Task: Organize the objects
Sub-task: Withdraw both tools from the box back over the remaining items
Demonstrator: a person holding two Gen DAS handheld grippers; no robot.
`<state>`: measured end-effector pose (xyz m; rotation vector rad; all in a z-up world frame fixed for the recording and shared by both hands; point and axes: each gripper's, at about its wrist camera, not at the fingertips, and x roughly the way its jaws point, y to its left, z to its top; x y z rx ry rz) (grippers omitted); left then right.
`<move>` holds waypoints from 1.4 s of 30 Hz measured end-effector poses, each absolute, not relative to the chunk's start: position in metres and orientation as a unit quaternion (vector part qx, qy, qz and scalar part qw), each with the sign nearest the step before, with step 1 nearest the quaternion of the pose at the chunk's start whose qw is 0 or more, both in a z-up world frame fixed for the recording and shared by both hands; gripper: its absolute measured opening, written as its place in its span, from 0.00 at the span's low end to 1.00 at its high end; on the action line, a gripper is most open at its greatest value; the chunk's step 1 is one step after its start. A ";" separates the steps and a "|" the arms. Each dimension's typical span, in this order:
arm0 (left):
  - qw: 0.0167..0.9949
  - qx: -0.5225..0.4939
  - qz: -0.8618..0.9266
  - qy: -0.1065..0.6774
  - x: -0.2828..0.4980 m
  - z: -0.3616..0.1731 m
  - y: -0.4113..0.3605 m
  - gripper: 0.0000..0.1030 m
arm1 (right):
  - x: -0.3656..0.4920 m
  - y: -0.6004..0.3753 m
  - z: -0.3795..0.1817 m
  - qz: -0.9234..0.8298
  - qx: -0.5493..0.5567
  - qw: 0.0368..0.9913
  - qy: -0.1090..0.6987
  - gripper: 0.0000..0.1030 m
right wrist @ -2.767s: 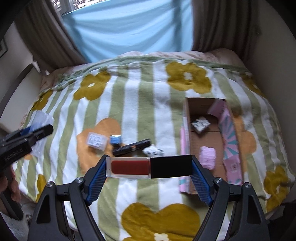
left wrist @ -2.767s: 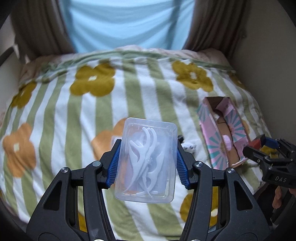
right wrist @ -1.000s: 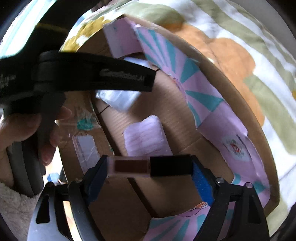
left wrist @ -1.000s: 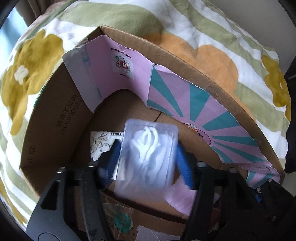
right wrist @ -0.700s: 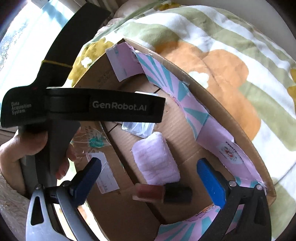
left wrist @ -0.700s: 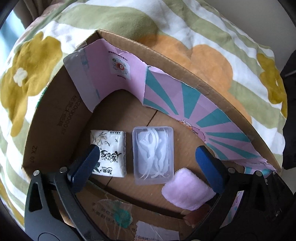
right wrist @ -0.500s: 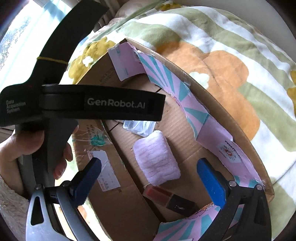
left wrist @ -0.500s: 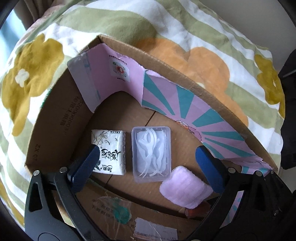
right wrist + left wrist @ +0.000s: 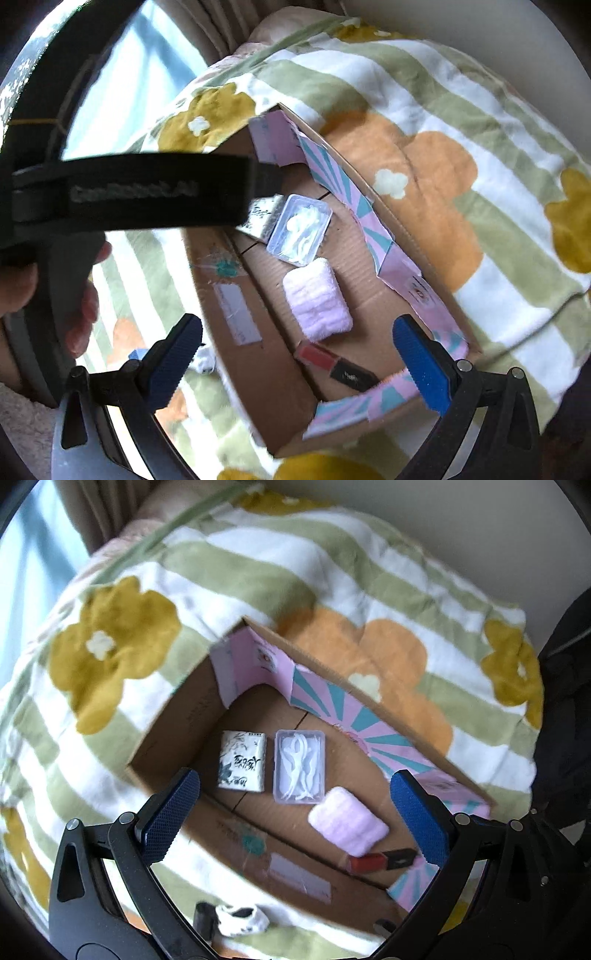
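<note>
An open cardboard box [image 9: 177,723] with pink and teal flaps lies on the flowered bedspread; it also shows in the right wrist view [image 9: 273,373]. Inside lie a clear case of white floss picks [image 9: 300,771] [image 9: 300,229], a white tissue pack [image 9: 242,760], a pink folded cloth [image 9: 348,826] [image 9: 317,300] and a red and black lip tube [image 9: 382,861] [image 9: 337,364]. My left gripper [image 9: 295,808] is open and empty above the box. My right gripper [image 9: 297,362] is open and empty above the box's near end.
The left gripper's black body and the hand holding it [image 9: 122,195] fill the left of the right wrist view. A black tube [image 9: 204,919] and a small black-and-white item [image 9: 240,919] lie on the bedspread beside the box. A wall runs behind the bed.
Both grippers opened and let go: the floss case and the lip tube now lie in the box. Both grippers have since pulled back up, away from the box.
</note>
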<state>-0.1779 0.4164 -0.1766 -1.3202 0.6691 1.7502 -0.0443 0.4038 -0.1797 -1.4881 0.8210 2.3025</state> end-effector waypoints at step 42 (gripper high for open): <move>0.084 -0.477 0.875 -0.010 -0.023 -0.032 -0.028 1.00 | -0.027 0.208 -0.046 0.886 -0.450 -0.109 -0.016 1.00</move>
